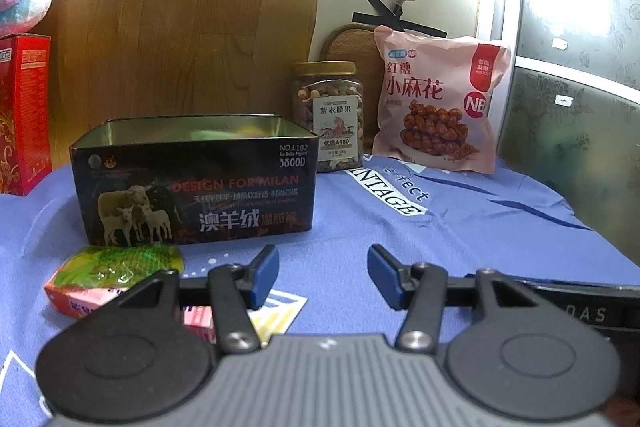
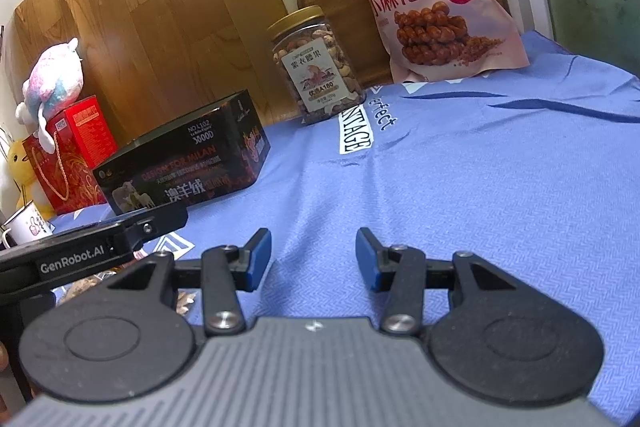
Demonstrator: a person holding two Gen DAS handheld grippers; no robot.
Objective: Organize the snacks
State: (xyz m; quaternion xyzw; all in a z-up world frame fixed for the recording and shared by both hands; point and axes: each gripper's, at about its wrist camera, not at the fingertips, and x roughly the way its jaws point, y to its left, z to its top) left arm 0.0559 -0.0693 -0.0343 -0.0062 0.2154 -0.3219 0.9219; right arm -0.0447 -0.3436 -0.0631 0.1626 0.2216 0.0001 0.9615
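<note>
On a blue woven cloth (image 2: 460, 187), a black rectangular metal tin (image 1: 196, 187) reads "DESIGN FOR MILAN". Beside it stand a clear plastic nut jar (image 1: 329, 115) and a pink "NB" snack bag (image 1: 438, 99). The left gripper (image 1: 323, 277) and right gripper (image 2: 309, 259) hold their jaws apart, empty.

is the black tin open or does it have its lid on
Open: the black tin has no lid, and the left wrist view shows its bare inner walls with something greenish inside.
</note>
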